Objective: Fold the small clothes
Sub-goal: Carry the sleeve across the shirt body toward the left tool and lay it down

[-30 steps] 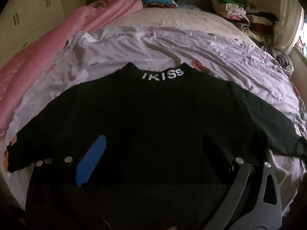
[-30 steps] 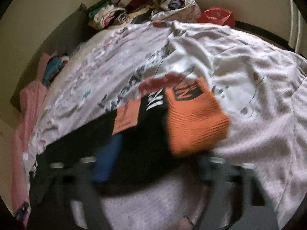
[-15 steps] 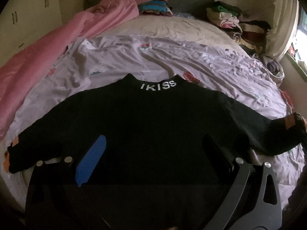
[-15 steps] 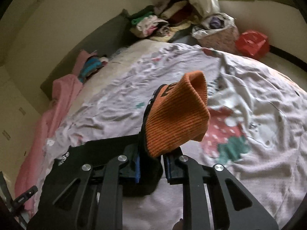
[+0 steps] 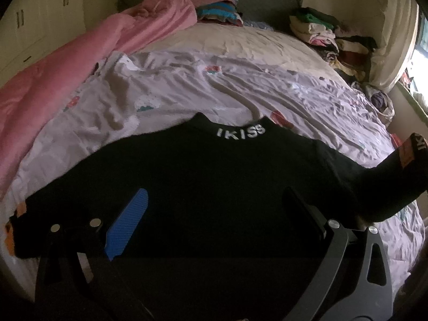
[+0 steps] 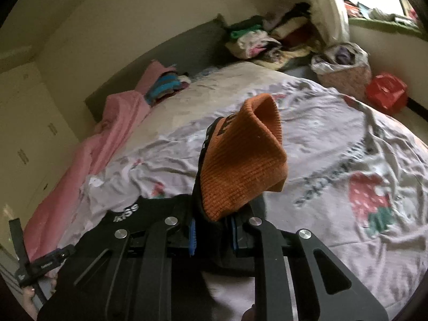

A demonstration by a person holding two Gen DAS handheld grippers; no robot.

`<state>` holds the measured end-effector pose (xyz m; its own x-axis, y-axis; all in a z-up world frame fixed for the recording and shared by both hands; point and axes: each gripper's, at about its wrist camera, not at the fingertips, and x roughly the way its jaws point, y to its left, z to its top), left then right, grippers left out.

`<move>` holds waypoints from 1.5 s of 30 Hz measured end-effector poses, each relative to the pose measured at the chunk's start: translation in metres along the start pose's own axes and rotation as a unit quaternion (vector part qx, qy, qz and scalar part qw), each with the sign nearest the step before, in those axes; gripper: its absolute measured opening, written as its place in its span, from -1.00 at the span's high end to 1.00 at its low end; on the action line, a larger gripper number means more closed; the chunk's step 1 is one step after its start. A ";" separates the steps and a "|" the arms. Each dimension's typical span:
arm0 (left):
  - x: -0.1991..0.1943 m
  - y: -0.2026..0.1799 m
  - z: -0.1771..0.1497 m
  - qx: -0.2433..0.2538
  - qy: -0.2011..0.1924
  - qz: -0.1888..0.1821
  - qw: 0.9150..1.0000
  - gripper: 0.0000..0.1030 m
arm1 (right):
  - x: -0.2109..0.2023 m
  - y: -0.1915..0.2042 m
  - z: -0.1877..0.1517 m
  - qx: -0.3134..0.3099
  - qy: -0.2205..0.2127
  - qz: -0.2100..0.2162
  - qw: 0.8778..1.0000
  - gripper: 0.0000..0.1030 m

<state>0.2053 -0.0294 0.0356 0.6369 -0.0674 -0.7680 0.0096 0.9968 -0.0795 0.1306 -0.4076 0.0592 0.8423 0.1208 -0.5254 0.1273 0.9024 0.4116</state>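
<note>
Your right tongs (image 6: 212,234) are pinching the black sweater's (image 5: 208,187) sleeve just behind its orange cuff (image 6: 240,160), lifting it off the bed (image 5: 240,85). Your left tongs (image 5: 211,224) are gaping wide and gripping nothing, hovering over the spread body. You are starting the sleeve fold; next, carry the cuff inward across the chest. Only the left view is showing the far sleeve (image 5: 34,214) lying flat.

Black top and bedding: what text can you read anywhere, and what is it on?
"IKISS": white letters on the collar of the black top.
Black letters on the orange cuff held in the right gripper: cut off, unreadable.
Grey lettering on the bedsheet: blurred, unreadable.
</note>
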 end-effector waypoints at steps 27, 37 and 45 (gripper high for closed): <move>0.023 0.094 -0.016 -0.101 0.018 -0.084 0.991 -0.83 | 0.065 0.160 -0.073 -0.131 0.054 0.035 0.989 0.67; 0.033 0.109 -0.024 -0.147 0.033 -0.177 0.973 -0.83 | 0.091 0.187 -0.105 -0.153 0.083 0.035 0.984 0.63; 0.049 0.110 -0.033 -0.180 0.057 -0.242 0.952 -0.83 | 0.105 0.213 -0.129 -0.172 0.109 0.058 0.977 0.52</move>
<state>0.2120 0.0752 -0.0315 0.5372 -0.5401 -0.6479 0.0037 0.7696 -0.6385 0.1786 -0.1496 -0.0040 0.7040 0.2827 -0.6515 -0.1776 0.9583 0.2239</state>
